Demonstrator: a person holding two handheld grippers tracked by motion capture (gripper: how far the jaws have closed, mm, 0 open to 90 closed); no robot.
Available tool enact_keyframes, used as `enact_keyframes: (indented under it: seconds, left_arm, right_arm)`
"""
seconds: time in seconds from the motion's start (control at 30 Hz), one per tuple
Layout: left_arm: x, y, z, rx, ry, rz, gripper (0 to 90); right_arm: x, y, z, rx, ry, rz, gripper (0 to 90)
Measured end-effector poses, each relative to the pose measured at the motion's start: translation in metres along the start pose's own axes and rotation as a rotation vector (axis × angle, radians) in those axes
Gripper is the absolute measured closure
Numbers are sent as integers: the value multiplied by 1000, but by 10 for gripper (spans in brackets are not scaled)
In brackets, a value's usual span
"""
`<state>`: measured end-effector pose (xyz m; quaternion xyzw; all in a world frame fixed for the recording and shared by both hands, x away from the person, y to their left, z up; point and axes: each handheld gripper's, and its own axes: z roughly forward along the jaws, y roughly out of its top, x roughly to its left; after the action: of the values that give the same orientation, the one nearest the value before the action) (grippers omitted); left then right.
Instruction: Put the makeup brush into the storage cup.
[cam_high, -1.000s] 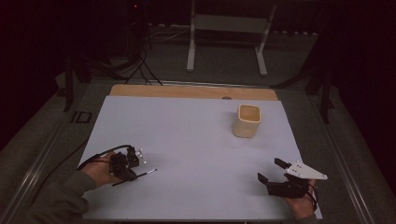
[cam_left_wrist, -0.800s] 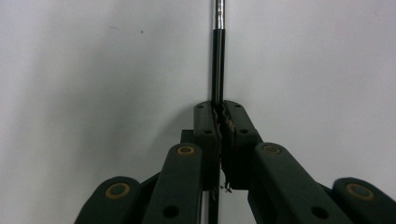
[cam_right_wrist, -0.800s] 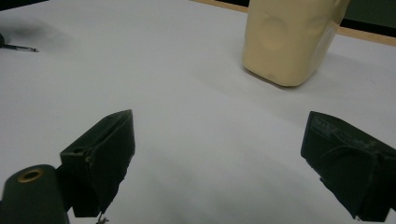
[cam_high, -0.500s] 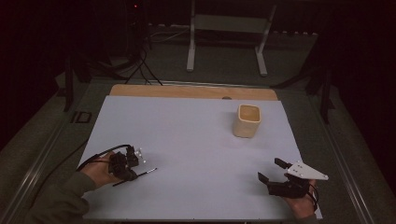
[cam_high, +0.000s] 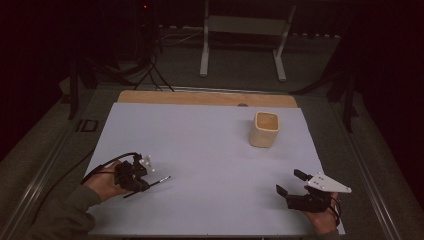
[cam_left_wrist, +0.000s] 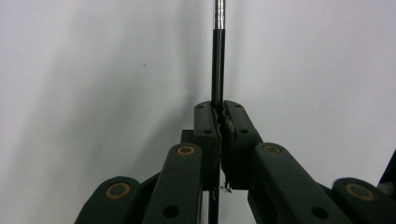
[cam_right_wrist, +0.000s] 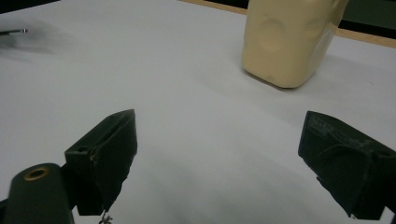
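surface: white table (cam_high: 200, 150) | on it: cream cup (cam_high: 264, 129), upright

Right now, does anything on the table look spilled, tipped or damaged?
Nothing stands out. The cream cup stands upright on the white sheet, the left gripper is shut on a thin black pen, and the right gripper is open and empty.

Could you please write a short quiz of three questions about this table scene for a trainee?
1. True or false: the left gripper is shut on the thin black rod.
2. The right gripper is: A) open with nothing between its jaws, B) shut on the cup.
3. What stands upright at the far right of the white sheet?

Key: 1 true. 2 A. 3 the cream cup.
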<state>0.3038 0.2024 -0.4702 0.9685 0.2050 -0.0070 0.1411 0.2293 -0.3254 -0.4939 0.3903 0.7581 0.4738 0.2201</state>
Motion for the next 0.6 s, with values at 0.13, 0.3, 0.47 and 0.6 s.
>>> enact_keyframes:
  seconds: [0.13, 0.3, 0.47, 0.6]
  left_arm:
    - [1, -2, -6, -32, 15, -19, 868]
    - [3, -3, -13, -62, 35, -49, 868]
    - [4, -2, -17, -93, 58, -73, 868]
    - [4, -2, -23, -133, 79, -91, 868]
  right_arm:
    - [0, 0, 0, -1, 1, 0, 115]
    - [0, 0, 0, -1, 0, 0, 115]
    - [0, 0, 0, -1, 0, 1, 115]
    - [0, 0, 0, -2, 0, 1, 115]
